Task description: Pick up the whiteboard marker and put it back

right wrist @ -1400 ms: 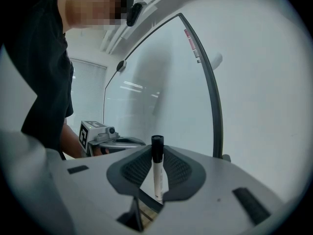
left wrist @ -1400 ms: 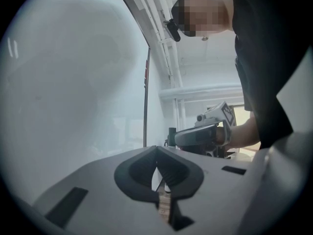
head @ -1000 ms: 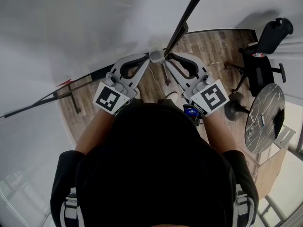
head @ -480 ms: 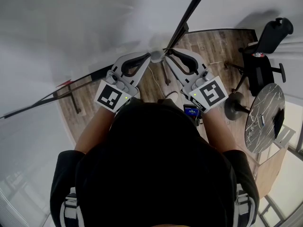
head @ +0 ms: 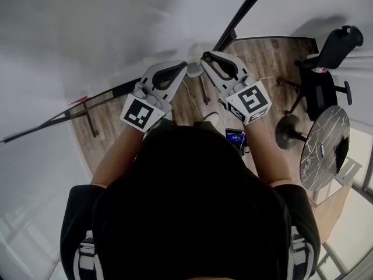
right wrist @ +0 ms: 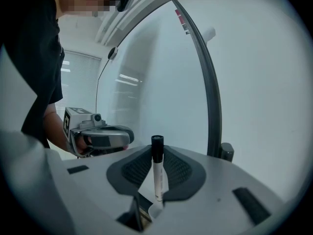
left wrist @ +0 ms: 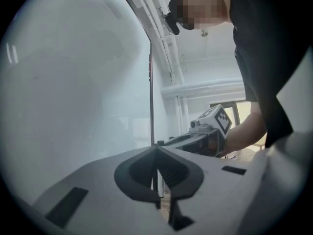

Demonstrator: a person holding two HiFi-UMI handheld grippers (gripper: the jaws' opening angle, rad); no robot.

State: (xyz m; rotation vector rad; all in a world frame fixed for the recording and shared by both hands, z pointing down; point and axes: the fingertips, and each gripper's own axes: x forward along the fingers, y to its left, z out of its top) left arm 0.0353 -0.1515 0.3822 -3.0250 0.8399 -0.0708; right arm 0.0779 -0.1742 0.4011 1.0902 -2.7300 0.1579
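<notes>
My right gripper (right wrist: 157, 151) is shut on the whiteboard marker (right wrist: 157, 175), a white barrel with a black cap that stands upright between its pads. In the head view the right gripper (head: 204, 58) and my left gripper (head: 185, 67) nearly meet tip to tip in front of the whiteboard (head: 105, 34). In the left gripper view the left gripper (left wrist: 156, 150) has its jaws together with nothing gripped. A sliver of the white marker (left wrist: 159, 182) shows through the slit below its tips, just beyond them. The marker is hidden in the head view.
The whiteboard's dark frame bar (right wrist: 208, 97) rises just right of the marker. On the wooden floor (head: 256, 57) to the right stand an office chair (head: 326, 69) and a round table (head: 323, 147). A small blue-screened device (head: 235, 136) hangs at the person's front.
The right gripper has moved up and left in the head view, toward the board and closer to the left gripper's tip. The left gripper has barely shifted.
</notes>
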